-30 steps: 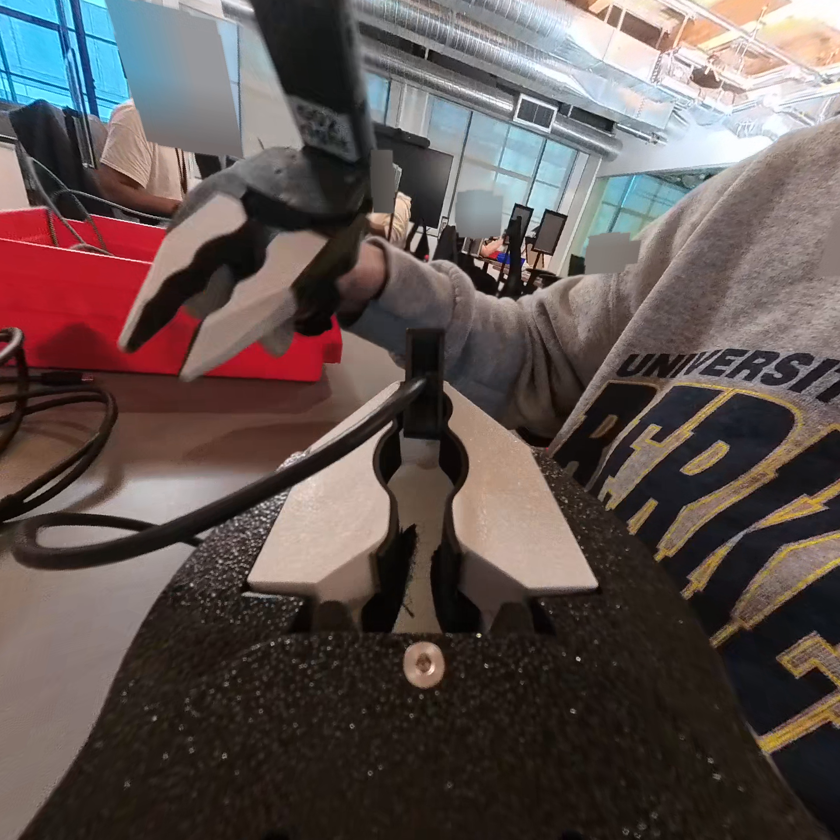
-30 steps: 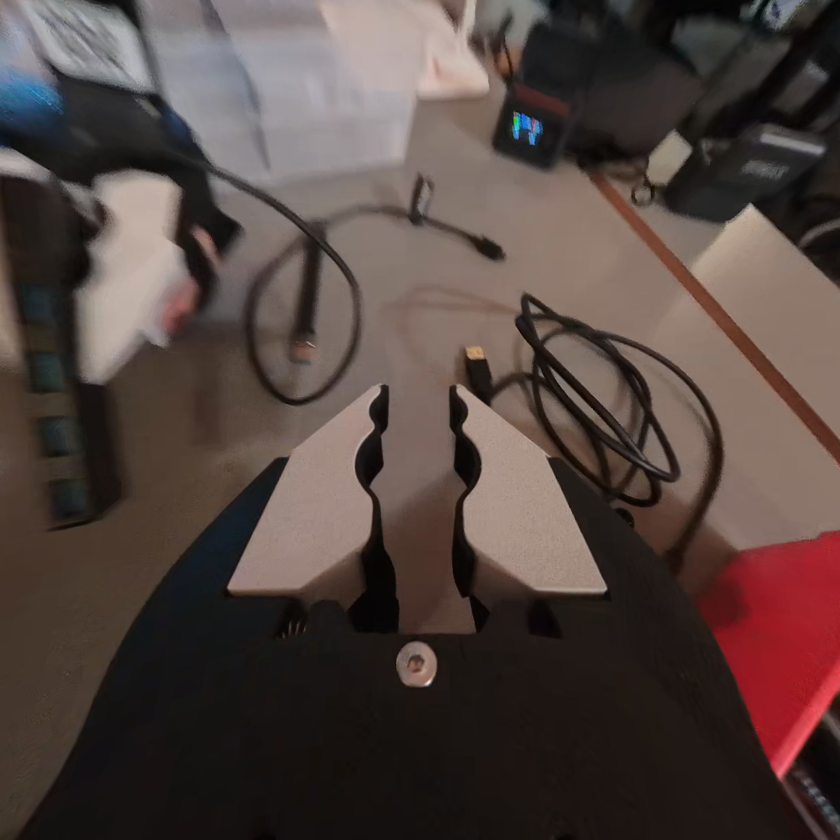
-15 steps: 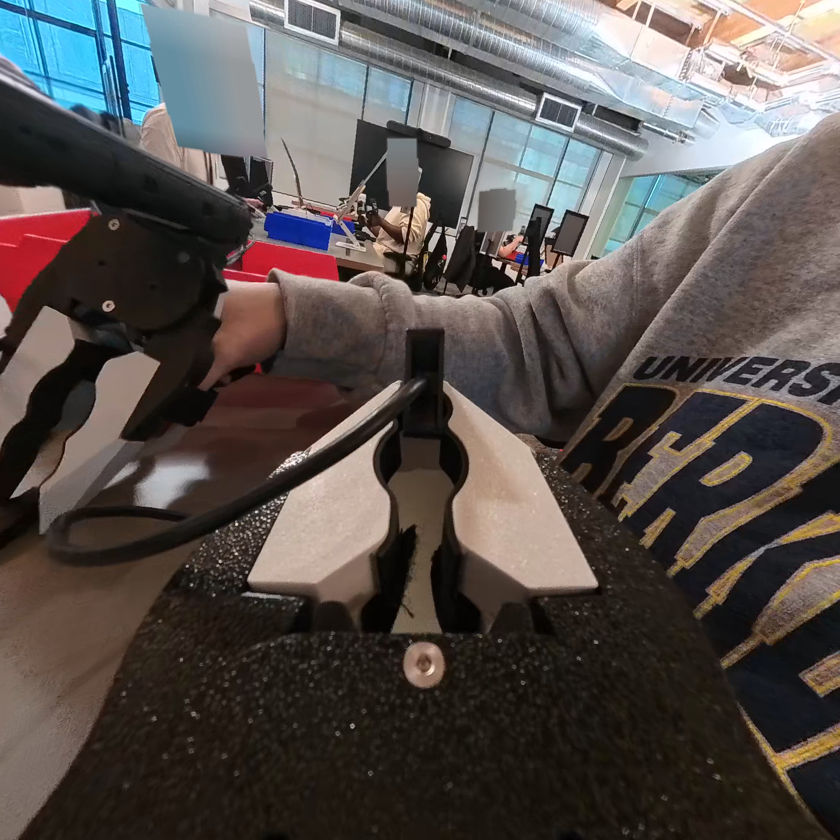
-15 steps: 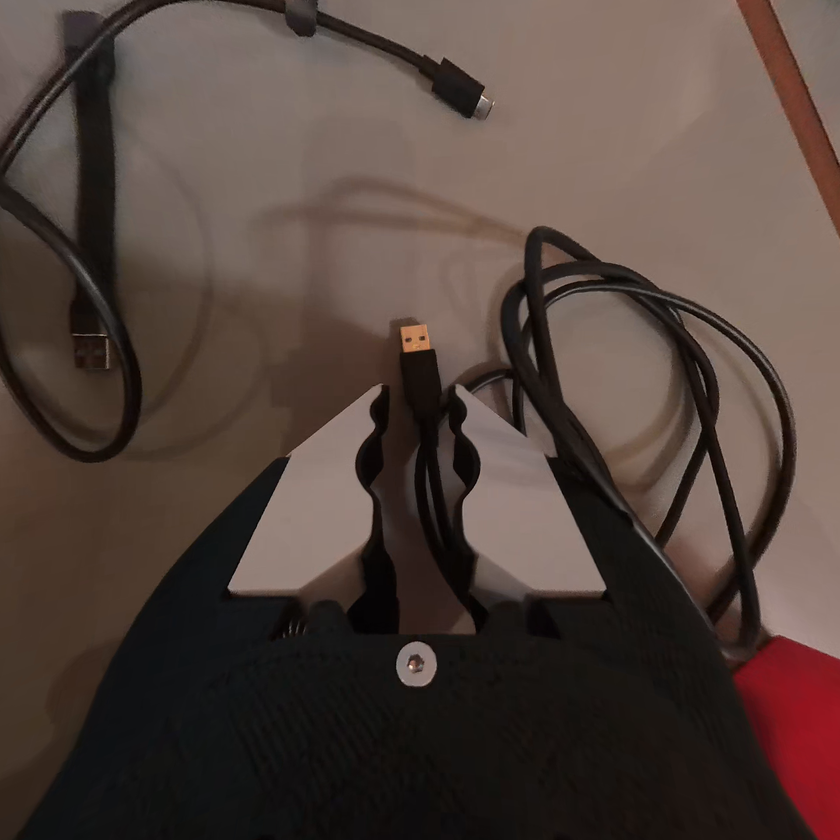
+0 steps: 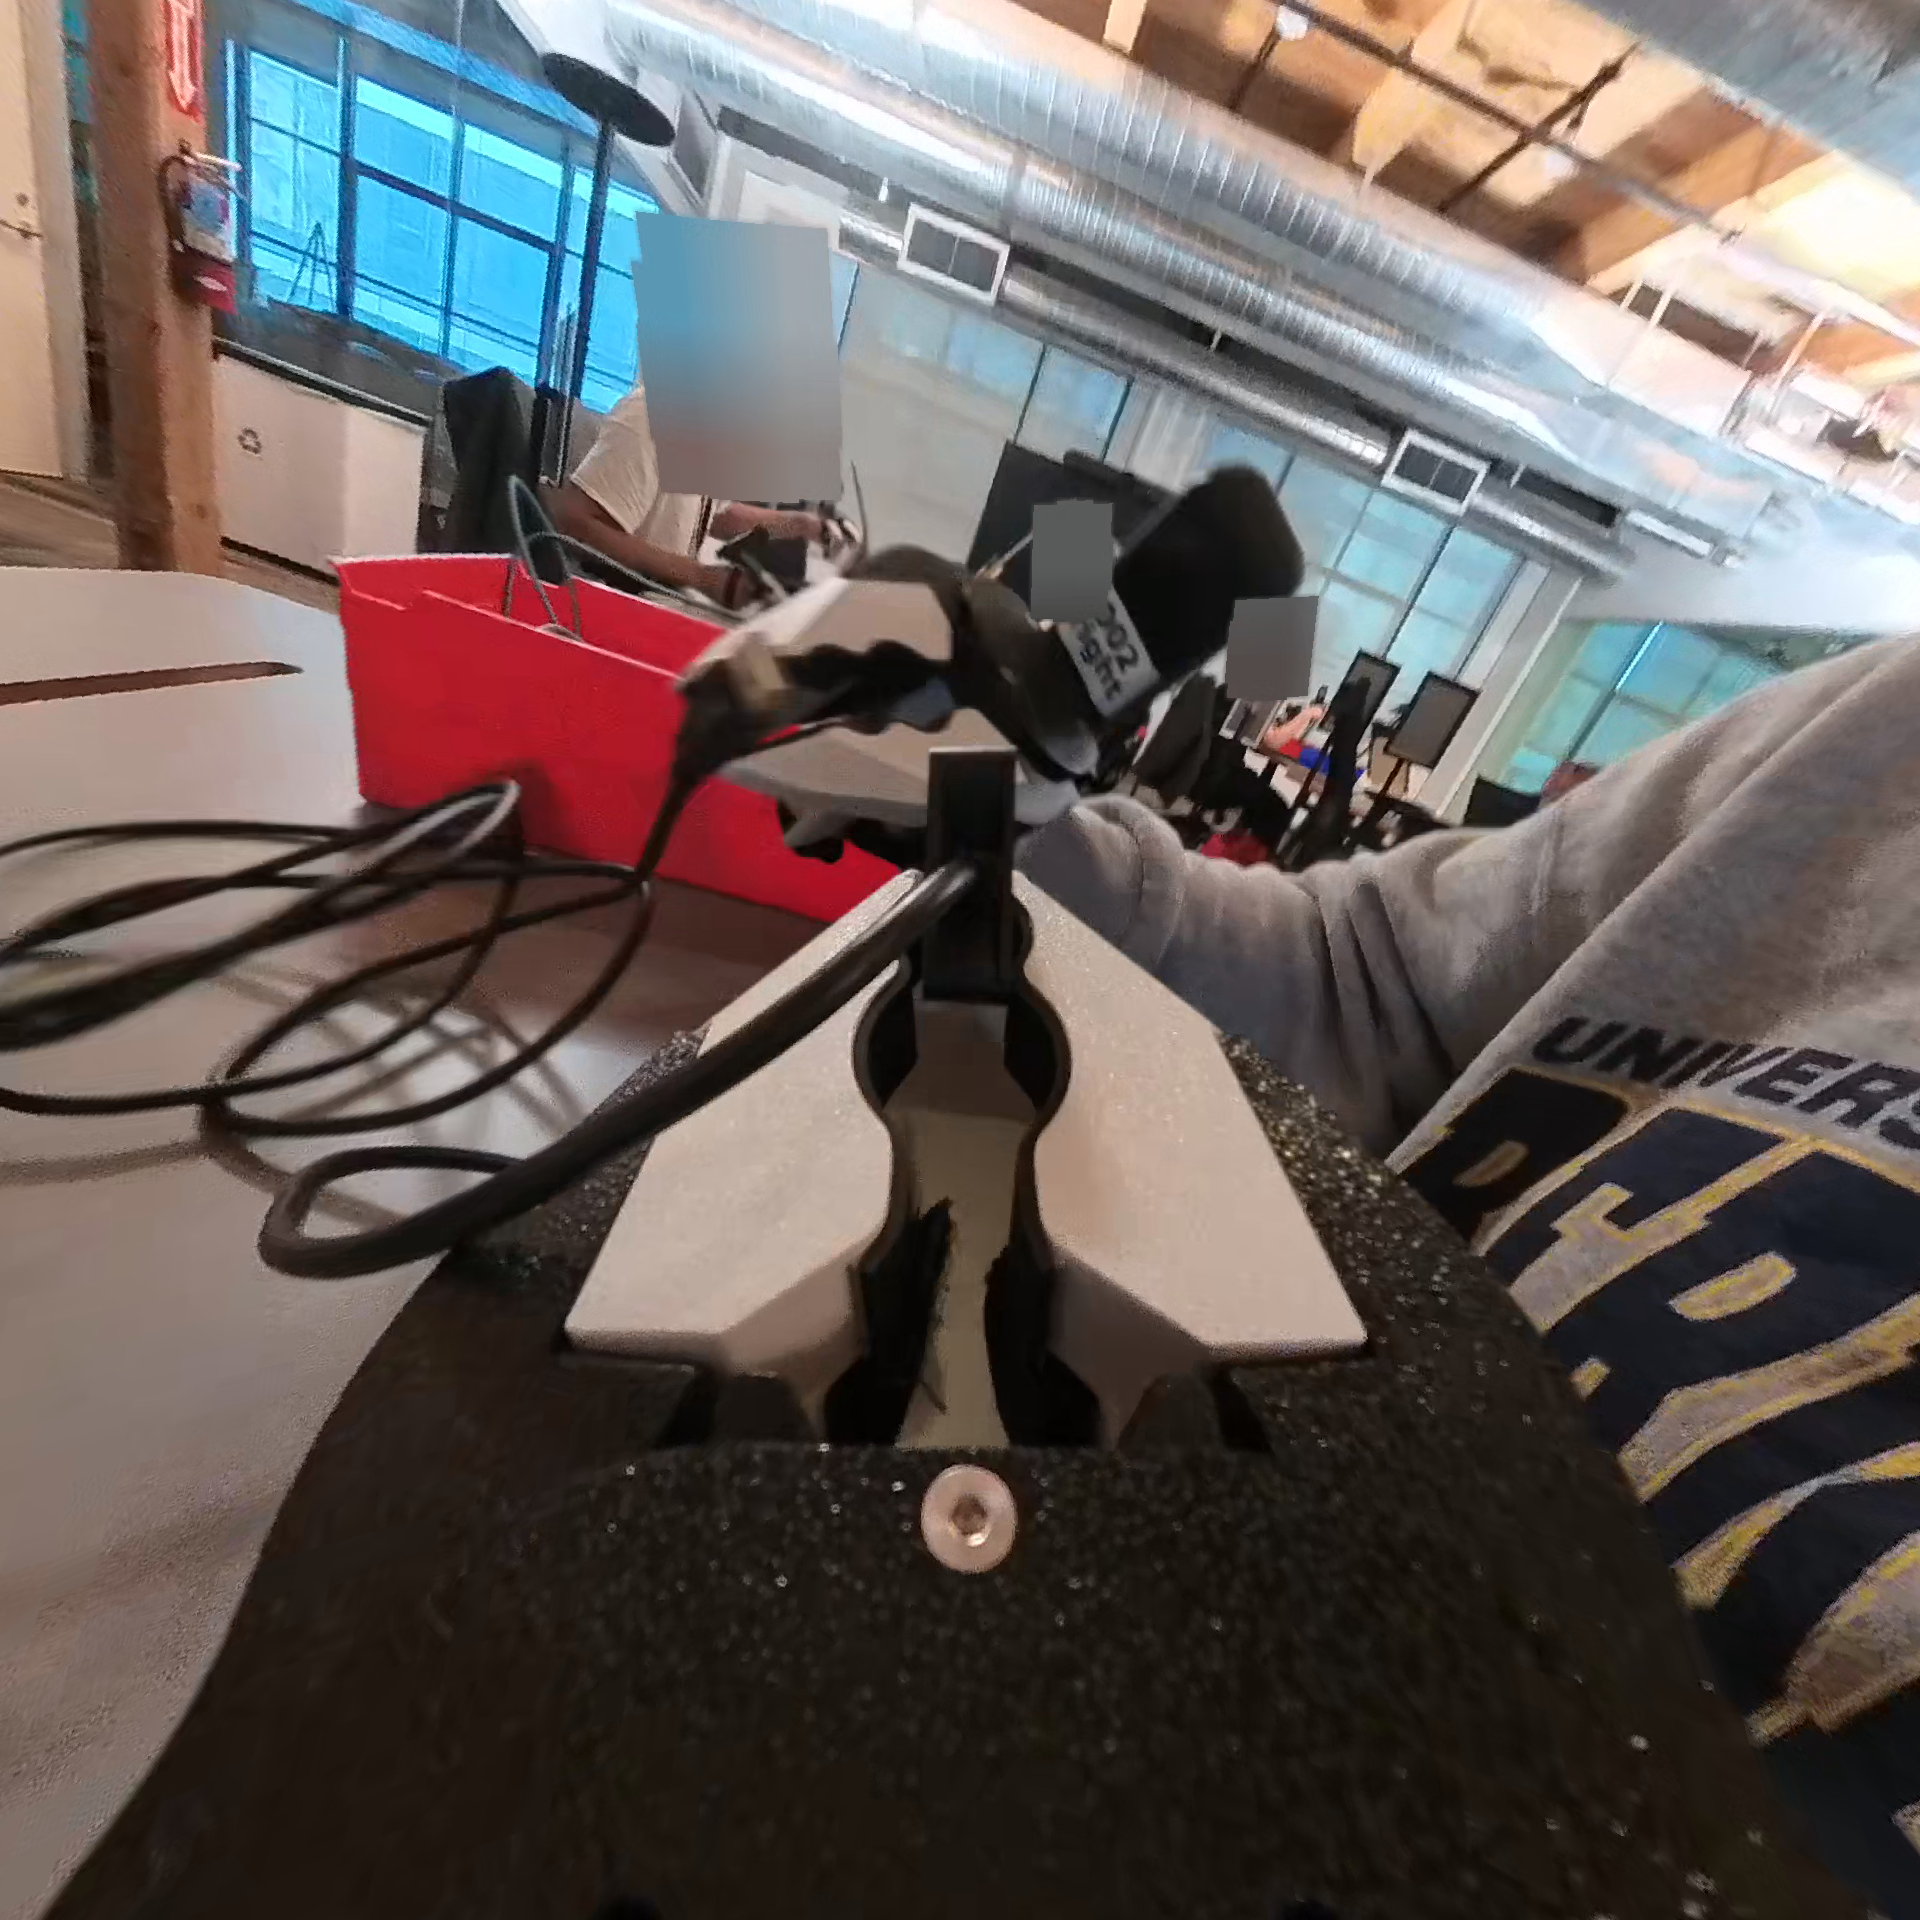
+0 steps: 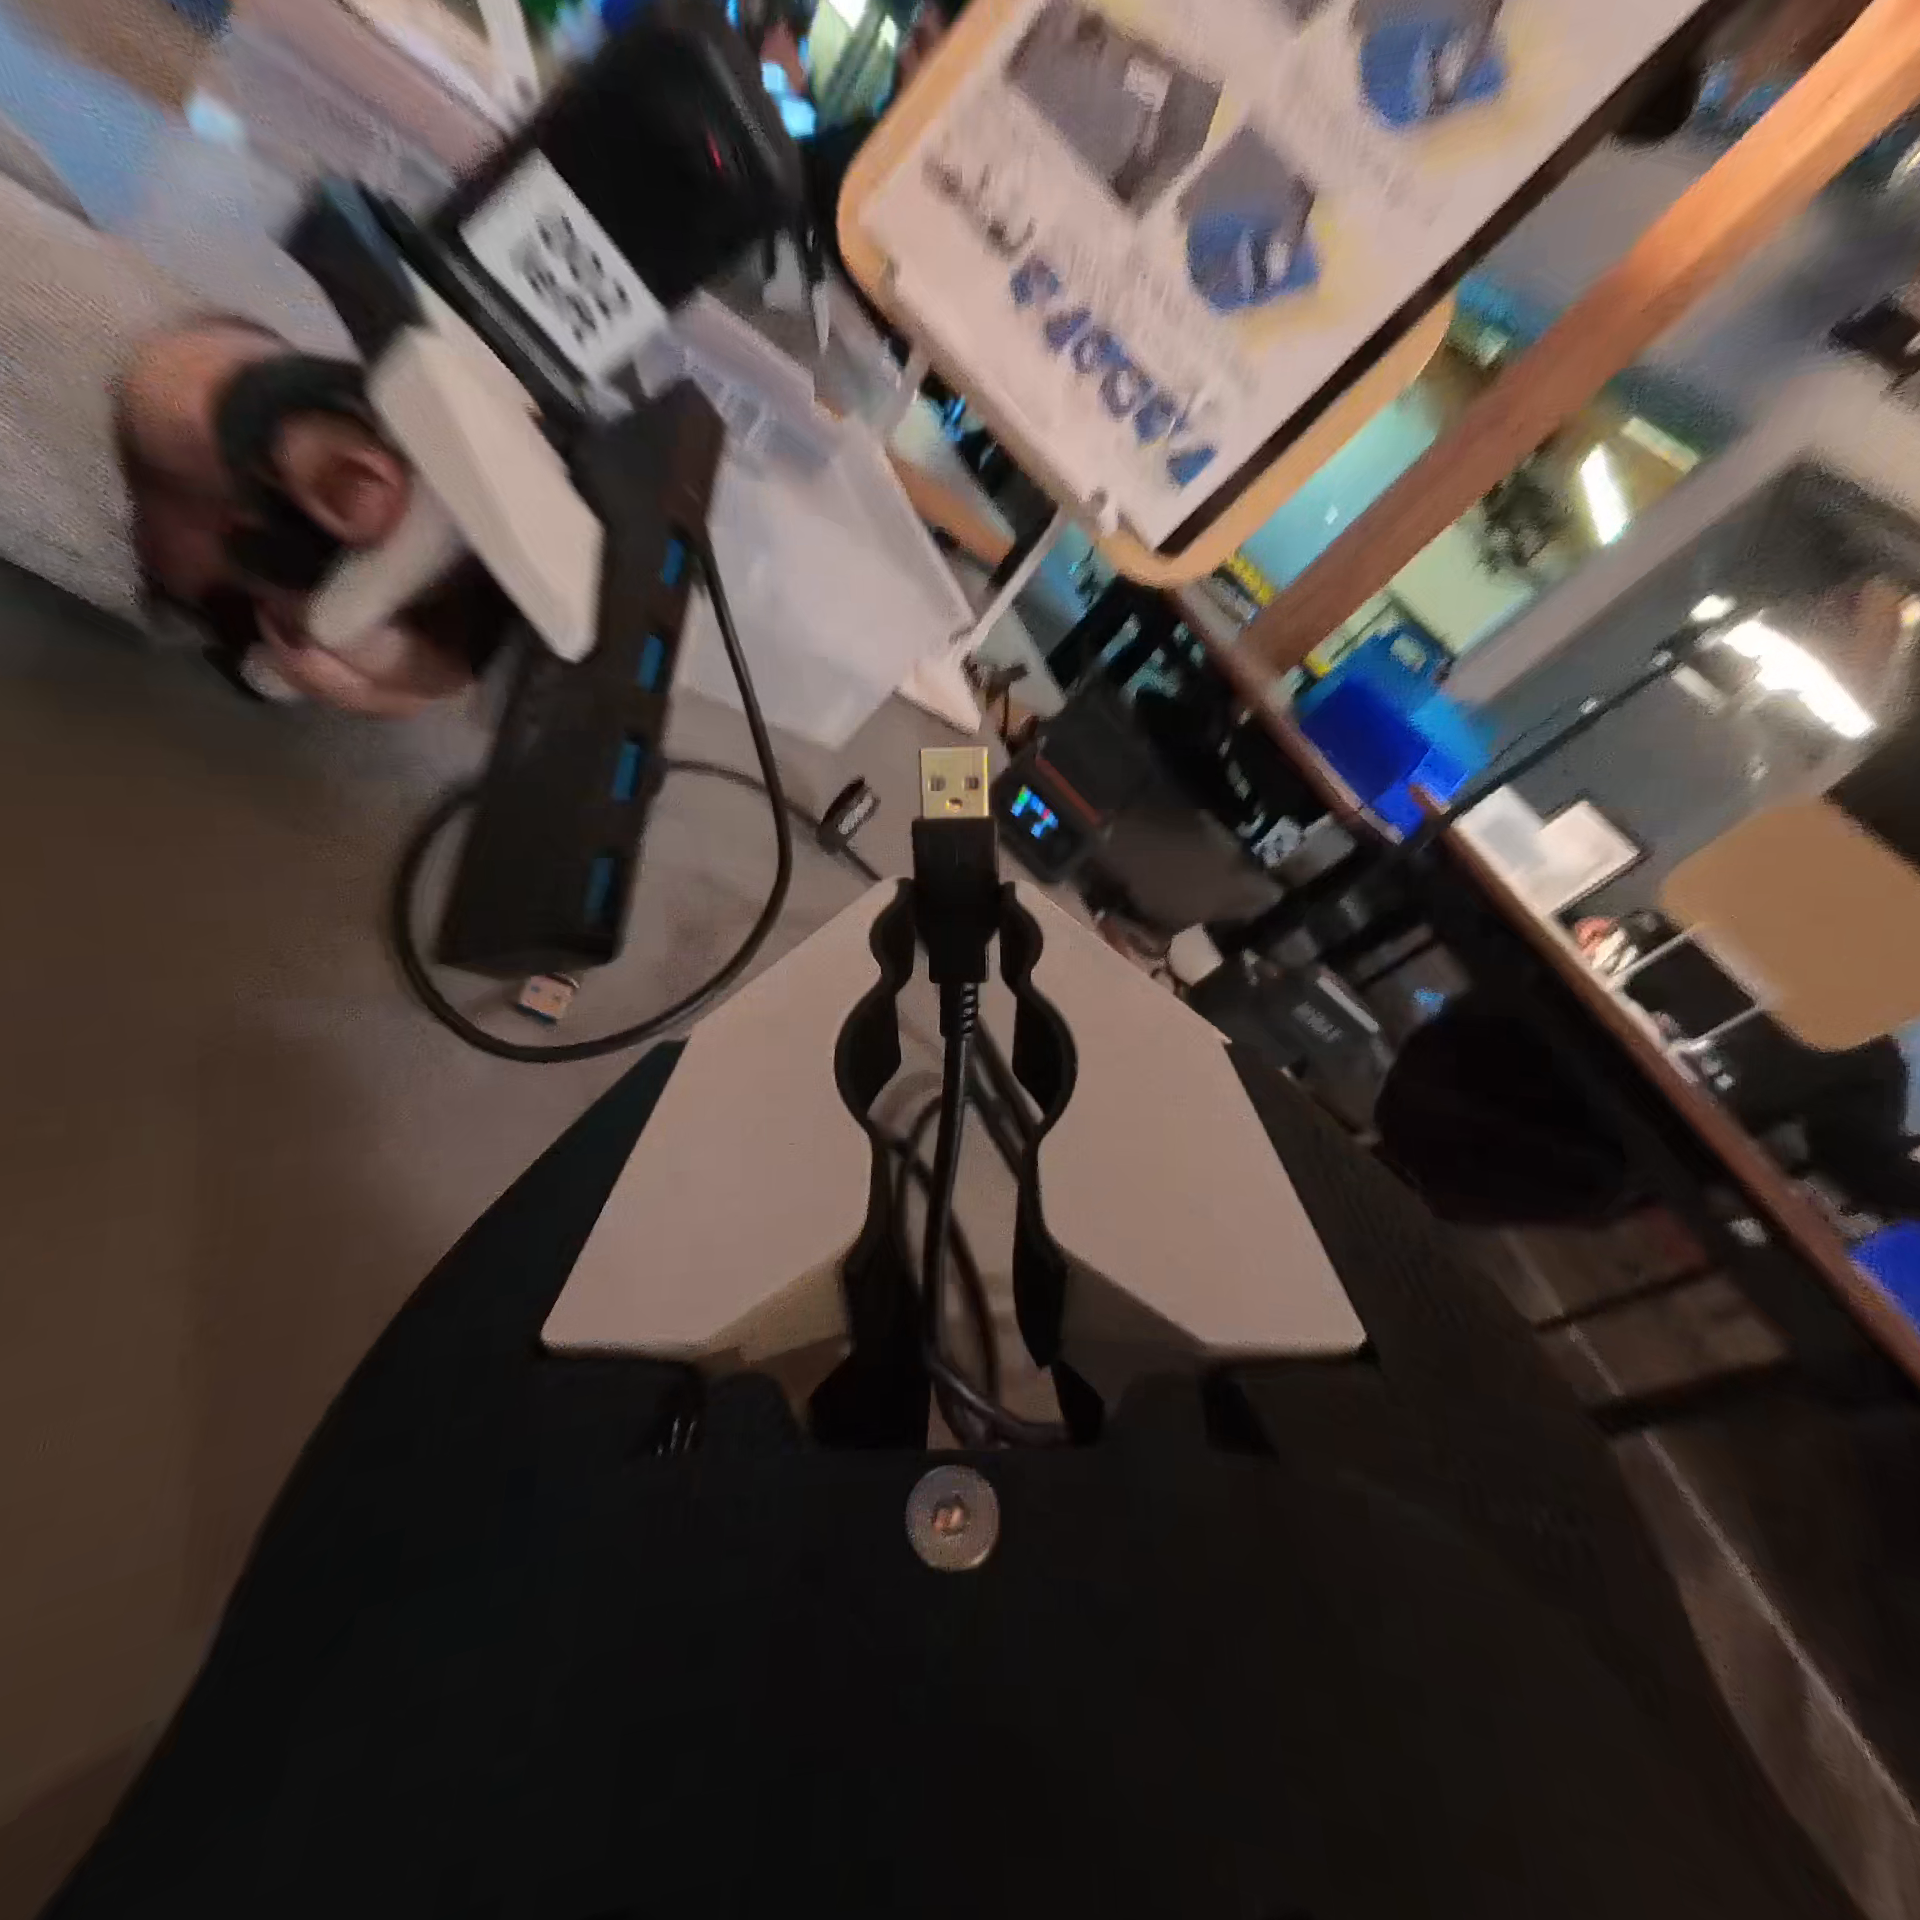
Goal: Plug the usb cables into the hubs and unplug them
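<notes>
My left gripper [image 5: 966, 914] is shut on the end of a black USB hub [image 5: 968, 831], seen end-on, with its lead [image 5: 623, 1122] trailing left. In the right wrist view the hub [image 6: 582, 769] hangs tilted from the left gripper [image 6: 488, 499], its blue ports [image 6: 623, 774] facing right. My right gripper [image 6: 951, 914] is shut on a black USB cable plug [image 6: 954, 862], metal tip forward, held above the table, apart from the hub. The right gripper [image 5: 800, 665] with that plug [image 5: 743, 681] also shows in the left wrist view.
A red bin [image 5: 520, 707] stands behind a coil of black cable [image 5: 260, 914] on the table. The hub's own blue plug [image 6: 545, 997] lies on the table. A clear plastic box [image 6: 831, 582], a small device with a lit screen [image 6: 1039, 821] and a leaning sign board [image 6: 1143, 208] stand beyond. The tips of one gripper are about 7 cm away from the tips of the other.
My right gripper came down over the USB plug on the table, shut on it and lifted it to face the hub. My left gripper kept hold of the hub.
</notes>
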Tool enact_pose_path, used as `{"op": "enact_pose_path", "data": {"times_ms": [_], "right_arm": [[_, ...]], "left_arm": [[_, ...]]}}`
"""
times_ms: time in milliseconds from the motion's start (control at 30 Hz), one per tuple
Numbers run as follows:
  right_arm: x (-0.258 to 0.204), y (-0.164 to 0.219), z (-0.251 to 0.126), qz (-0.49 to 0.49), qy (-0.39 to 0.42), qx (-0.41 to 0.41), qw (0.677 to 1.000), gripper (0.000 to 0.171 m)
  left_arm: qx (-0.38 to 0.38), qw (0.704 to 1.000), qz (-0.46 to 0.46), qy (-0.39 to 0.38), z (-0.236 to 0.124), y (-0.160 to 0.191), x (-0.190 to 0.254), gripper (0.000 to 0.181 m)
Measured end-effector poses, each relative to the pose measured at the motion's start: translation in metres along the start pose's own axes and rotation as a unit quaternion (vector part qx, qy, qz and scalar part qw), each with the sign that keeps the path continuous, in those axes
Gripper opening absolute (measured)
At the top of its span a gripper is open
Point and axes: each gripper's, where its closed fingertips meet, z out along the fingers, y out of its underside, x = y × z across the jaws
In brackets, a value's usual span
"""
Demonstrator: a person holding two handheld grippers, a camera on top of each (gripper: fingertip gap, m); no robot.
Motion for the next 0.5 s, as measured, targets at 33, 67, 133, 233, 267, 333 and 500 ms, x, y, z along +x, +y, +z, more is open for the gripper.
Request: {"op": "enact_pose_path", "data": {"times_ms": [33,67,133,233,267,333,500], "right_arm": [[-0.002,-0.008,-0.009,-0.005,0.009,0.017,1.0,0.014],[-0.004,-0.015,-0.016,-0.011,0.015,0.03,0.999,0.014],[-0.009,-0.024,-0.028,-0.022,0.025,0.034,0.999,0.014],[-0.015,-0.038,-0.039,-0.052,0.035,0.029,0.998,0.014],[-0.018,-0.043,-0.041,-0.066,0.036,0.025,0.997,0.014],[-0.021,-0.051,-0.045,-0.095,0.041,0.015,0.994,0.014],[-0.029,-0.063,-0.049,-0.211,0.064,-0.03,0.975,0.014]], "left_arm": [[0.01,1.0,-0.007,0.007,-0.001,-0.003,0.001,0.009],[0.02,1.0,-0.011,0.014,-0.002,-0.006,0.003,0.009],[0.038,0.999,-0.005,0.038,-0.002,-0.011,0.011,0.009],[0.051,0.996,0.023,0.068,-0.001,-0.014,0.024,0.009],[0.049,0.996,0.034,0.072,-0.001,-0.013,0.027,0.009],[0.043,0.995,0.052,0.076,0.001,-0.011,0.031,0.009],[0.042,0.993,0.063,0.087,0.002,-0.01,0.037,0.009]]}}
